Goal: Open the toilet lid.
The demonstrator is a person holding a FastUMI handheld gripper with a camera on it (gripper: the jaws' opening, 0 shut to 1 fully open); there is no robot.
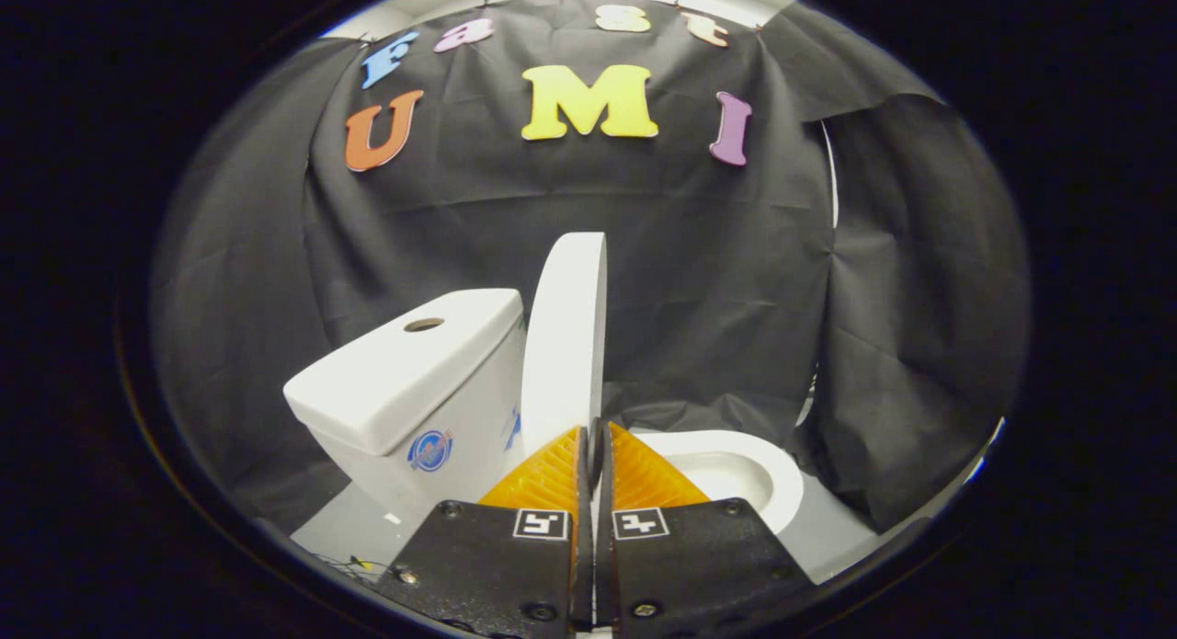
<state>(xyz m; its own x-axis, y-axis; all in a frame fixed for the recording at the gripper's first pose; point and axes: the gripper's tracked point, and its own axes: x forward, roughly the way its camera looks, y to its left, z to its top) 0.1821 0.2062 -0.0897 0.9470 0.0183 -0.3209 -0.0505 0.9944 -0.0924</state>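
White toilet lid (565, 336) stands upright beside the tank (405, 372); the tongs (593, 441) point level, pinching its lower edge.

Even overhead light, soft shadows, bright white toilet (414, 382), sharp centre, strong fisheye bending toward edges.

White toilet lid (565, 345) (cistern (405, 372) too)

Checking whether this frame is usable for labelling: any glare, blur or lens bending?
Gripper view: sharp; fisheye curves the cloth wall. The raised lid, tank and bowl rim are bright white, near washed out. The hand-held gripper looks closed on the lid's edge.
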